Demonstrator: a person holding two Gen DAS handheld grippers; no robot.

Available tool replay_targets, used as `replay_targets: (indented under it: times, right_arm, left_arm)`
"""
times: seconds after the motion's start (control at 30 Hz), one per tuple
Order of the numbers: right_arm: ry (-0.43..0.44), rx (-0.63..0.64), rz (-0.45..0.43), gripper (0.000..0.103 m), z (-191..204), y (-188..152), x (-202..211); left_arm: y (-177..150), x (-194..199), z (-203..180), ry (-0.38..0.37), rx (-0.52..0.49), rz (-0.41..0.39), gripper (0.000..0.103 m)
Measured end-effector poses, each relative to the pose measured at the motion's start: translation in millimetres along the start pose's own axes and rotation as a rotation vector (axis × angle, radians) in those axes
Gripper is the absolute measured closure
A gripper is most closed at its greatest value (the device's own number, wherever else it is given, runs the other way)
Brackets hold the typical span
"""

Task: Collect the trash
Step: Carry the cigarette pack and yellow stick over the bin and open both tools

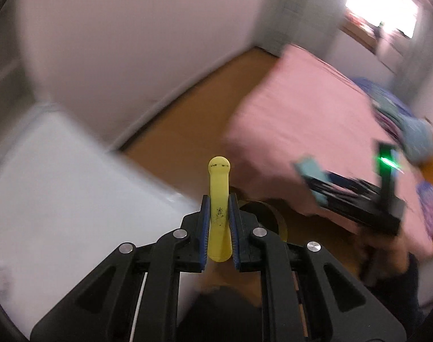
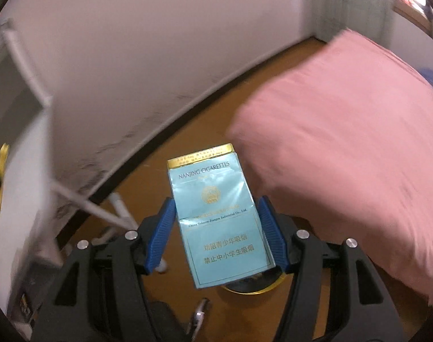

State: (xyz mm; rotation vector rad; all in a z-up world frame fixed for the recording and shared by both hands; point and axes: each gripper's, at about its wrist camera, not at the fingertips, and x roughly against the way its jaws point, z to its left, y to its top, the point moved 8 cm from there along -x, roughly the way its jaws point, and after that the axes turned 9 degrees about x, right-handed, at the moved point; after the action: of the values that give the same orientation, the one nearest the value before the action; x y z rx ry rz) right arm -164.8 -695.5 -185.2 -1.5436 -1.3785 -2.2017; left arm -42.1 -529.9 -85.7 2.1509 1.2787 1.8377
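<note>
Trash is in both tools, so the carry-to-bin step looks to be in hand. Left tool [image 1: 218, 222] is clamped on a yellow banana peel strip [image 1: 218, 199], blue pads pressing it from both sides; the strip sticks up past the fingertips, with dark specks on its lower part. Right tool [image 2: 216, 228] grips a light-blue Nanjing cigarette pack [image 2: 220, 222] across its width, jaws held fairly wide by the pack, gold band at the pack's top end pointing away from the camera. Right tool also shows in the left wrist view, blurred, over the pink bedding [image 1: 301, 108], pack in its jaws. Below both tools sits a round dark bin with a yellowish rim [image 2: 253, 285] on the wooden floor [image 2: 159, 188], just beside the bed edge; in the right wrist view the pack's lower end overlaps the bin opening, and in the left wrist view the bin peeks out just behind the fingers. A white tabletop [image 1: 74, 185] lies to the left, white wall [image 1: 131, 42] behind. Background is smeared, so fine detail is unclear. Judgement: pickup is done, drop-off is not. Next move calls for centring each tool over the bin mouth and opening the jaws so peel and pack fall inside, not onto the floor; the flat pack may catch the rim if released off-centre.
</note>
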Motion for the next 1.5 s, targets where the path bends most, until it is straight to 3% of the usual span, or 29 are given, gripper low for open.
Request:
replay_targets:
  times: [0.07,0.17,0.33,0.47,0.63,0.93,1.0,1.07,1.3,1.4,1.5]
  right_arm:
    - [-0.059,-0.035,0.052,0.044,-30,-13,-20]
    - [-0.078,-0.114,0.149,0.044,-60,-37,-54]
    - [-0.039,-0.147,0.277,0.044,-75,-64,-93]
    - [-0.014,-0.158,0.342,0.044,-81,-77,-113]
    - [0.01,-0.159,0.365,0.044,-75,-82,-121]
    - [0.048,-0.167,0.353,0.044,-73,-76,-123]
    - [0.046,-0.164,0.355,0.043,-72,-75,-124]
    - [0.05,-0.164,0.355,0.043,-71,-74,-124]
    - [0.047,-0.175,0.351,0.042,-71,-73,-123]
    - [0.044,-0.177,0.347,0.032,-70,-72,-122]
    - [0.047,-0.166,0.334,0.031,-67,-68,-121]
  left_arm:
    - [-14,-32,-31,-0.022,-0.054,0.022,0.091]
    - [-39,-86,-61,-0.02,-0.141,0.034,0.091]
    - [-78,-177,-69,-0.026,-0.112,0.113,0.091]
    - [-95,-221,-70,-0.016,-0.091,0.135,0.091]
    - [-109,-245,-66,-0.011,-0.088,0.144,0.091]
    - [-113,-248,-63,-0.061,-0.025,0.171,0.089]
    - [-112,-241,-64,-0.052,-0.05,0.163,0.082]
    - [-110,-239,-63,-0.036,-0.056,0.157,0.062]
    - [-107,-221,-57,-0.019,-0.049,0.137,0.048]
    - [-103,-208,-56,-0.018,-0.043,0.117,0.04]
    - [-96,-186,-58,-0.015,-0.054,0.077,0.031]
